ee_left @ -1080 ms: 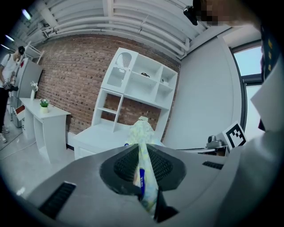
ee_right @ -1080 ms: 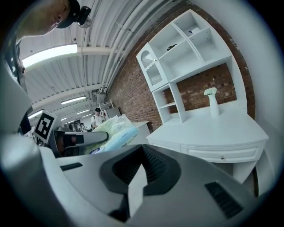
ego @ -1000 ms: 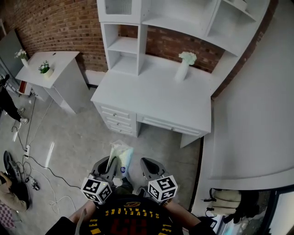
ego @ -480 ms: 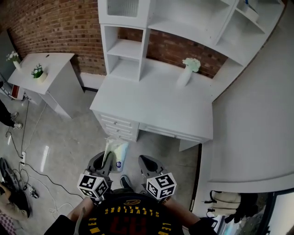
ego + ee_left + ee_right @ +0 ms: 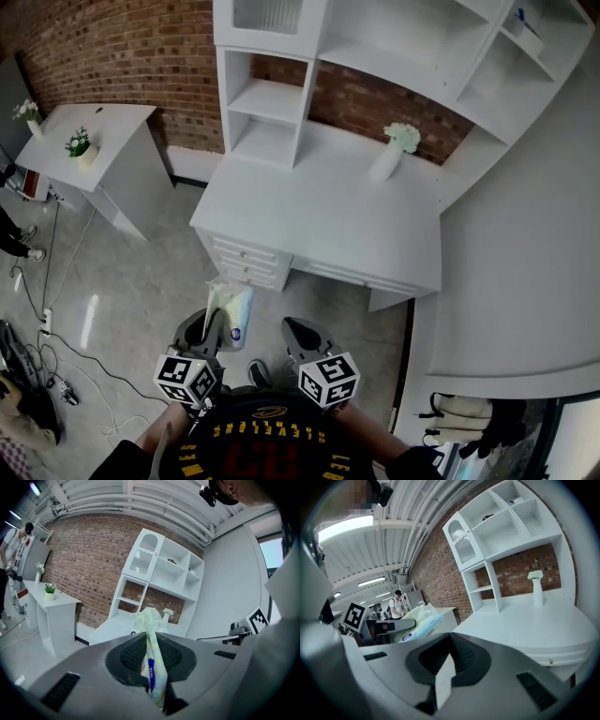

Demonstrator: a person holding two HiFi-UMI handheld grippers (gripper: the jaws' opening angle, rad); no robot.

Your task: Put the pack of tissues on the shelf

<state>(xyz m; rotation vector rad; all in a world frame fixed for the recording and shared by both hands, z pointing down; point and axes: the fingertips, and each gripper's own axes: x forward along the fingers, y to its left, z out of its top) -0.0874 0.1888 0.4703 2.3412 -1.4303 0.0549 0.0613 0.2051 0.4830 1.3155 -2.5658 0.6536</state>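
A pale green-and-white pack of tissues (image 5: 232, 309) with a blue label is held upright over the floor, in front of the white desk (image 5: 319, 220). My left gripper (image 5: 214, 328) is shut on it. In the left gripper view the pack (image 5: 151, 634) is pinched between the dark pads of that gripper (image 5: 152, 667) and sticks out past them. My right gripper (image 5: 298, 333) hovers beside it, shut with nothing in it. The right gripper view has the pack (image 5: 419, 623) off to its left and the right gripper (image 5: 445, 672) closed. The white shelf unit (image 5: 272, 98) stands on the desk's back left.
A white vase with flowers (image 5: 389, 155) stands on the desk near the brick wall. A small white side table (image 5: 89, 141) with plants is at the left. Cables (image 5: 56, 347) lie on the grey floor. A grey wall (image 5: 525, 244) runs along the right.
The desk and shelf have shifted slightly right and nearer in the head view. The left gripper with the tissue pack has drifted a little left. Both grips are unchanged.
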